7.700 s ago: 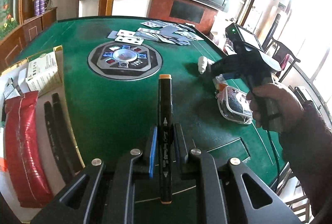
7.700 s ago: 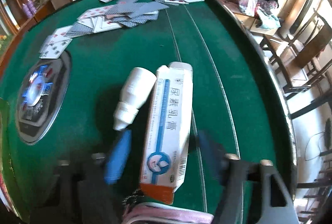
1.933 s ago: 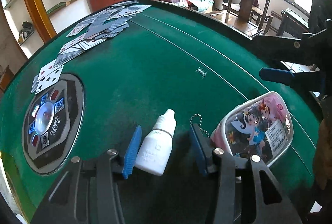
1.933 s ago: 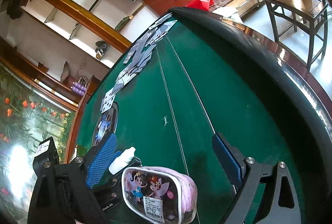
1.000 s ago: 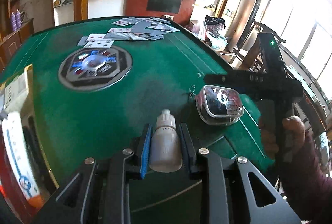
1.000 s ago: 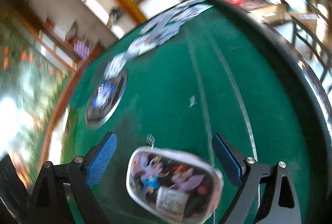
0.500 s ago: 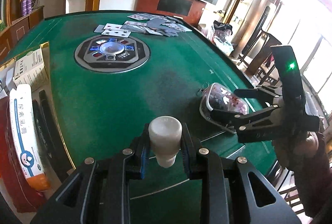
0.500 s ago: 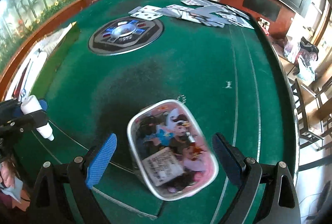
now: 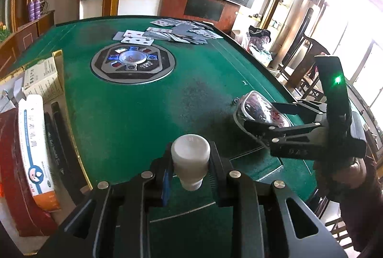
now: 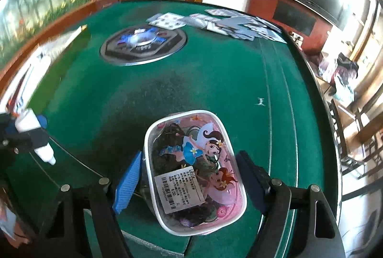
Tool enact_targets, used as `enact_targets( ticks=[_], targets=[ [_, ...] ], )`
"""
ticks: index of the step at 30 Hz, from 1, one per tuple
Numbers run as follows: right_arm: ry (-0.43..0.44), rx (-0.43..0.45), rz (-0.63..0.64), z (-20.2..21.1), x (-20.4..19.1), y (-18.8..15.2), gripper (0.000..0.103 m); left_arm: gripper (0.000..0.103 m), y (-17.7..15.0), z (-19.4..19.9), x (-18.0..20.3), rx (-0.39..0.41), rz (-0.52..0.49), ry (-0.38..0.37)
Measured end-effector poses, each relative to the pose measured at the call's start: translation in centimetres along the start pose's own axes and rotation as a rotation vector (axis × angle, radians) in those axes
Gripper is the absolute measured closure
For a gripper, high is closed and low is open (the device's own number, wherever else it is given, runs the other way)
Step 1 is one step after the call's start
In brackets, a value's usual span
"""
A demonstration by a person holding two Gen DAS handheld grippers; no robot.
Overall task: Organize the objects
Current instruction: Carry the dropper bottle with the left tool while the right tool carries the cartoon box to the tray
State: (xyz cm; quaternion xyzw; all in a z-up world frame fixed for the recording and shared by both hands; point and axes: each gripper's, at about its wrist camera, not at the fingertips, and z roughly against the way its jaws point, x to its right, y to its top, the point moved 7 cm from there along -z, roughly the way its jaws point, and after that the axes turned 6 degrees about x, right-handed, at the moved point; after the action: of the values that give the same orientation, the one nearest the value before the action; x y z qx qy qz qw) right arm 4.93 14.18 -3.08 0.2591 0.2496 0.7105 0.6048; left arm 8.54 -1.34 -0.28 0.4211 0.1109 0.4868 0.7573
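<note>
A white dropper bottle [image 9: 190,157] hangs above the green table [image 9: 143,109], base toward the camera and tip down. My left gripper [image 9: 190,169] is shut on it. It also shows at the left edge of the right wrist view, where the dropper bottle [image 10: 33,131] sits in the left gripper [image 10: 26,132]. A pink cartoon pouch [image 10: 194,169] with a barcode label lies on the felt near the table's edge. My right gripper [image 10: 189,176] straddles it, jaws closing, blue pads close beside its sides without pressing. From the left wrist view the right gripper [image 9: 261,114] flanks the pouch [image 9: 261,107].
An open box on the left holds a cream carton [image 9: 33,145], black markers [image 9: 57,138] and a red pouch [image 9: 12,174]. A round console [image 9: 132,63] sits mid-table, with scattered playing cards [image 9: 172,33] behind it. Chairs [image 10: 354,138] stand past the table's right rim.
The right gripper swung over the pouch and rolled upright, and its jaws have narrowed around it. The left gripper tipped the bottle base-up, then stayed almost still.
</note>
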Motion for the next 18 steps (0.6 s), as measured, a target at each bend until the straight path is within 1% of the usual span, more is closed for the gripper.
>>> enact_targets(
  ticks=[5, 8, 11, 14, 16, 17, 18],
  targets=[
    [0.042, 0.014, -0.087, 1.0, 0.5, 0.2, 0.020, 0.078, 0.6, 2.0, 0.0, 0.043, -0.004, -0.001],
    [0.084, 0.042, -0.110, 2.3, -0.3, 1.0, 0.020, 0.078, 1.1, 4.2, -1.0, 0.074, 0.009, 0.005],
    [0.139, 0.087, -0.108, 3.9, -2.1, 2.6, 0.020, 0.078, 1.7, 6.9, -3.2, 0.104, 0.030, 0.039],
    [0.218, 0.124, -0.094, 5.4, -4.8, 4.6, 0.020, 0.078, 2.6, 9.7, -6.3, 0.136, 0.047, 0.105],
    [0.267, 0.136, -0.087, 6.0, -6.8, 5.8, 0.020, 0.078, 3.3, 11.5, -9.0, 0.160, 0.053, 0.174],
    [0.306, 0.137, -0.090, 6.2, -8.0, 6.7, 0.020, 0.078, 3.6, 12.1, -10.1, 0.166, 0.056, 0.199],
    [0.334, 0.135, -0.094, 6.2, -8.7, 7.1, 0.020, 0.078, 4.0, 13.0, -11.9, 0.172, 0.061, 0.241]
  ],
)
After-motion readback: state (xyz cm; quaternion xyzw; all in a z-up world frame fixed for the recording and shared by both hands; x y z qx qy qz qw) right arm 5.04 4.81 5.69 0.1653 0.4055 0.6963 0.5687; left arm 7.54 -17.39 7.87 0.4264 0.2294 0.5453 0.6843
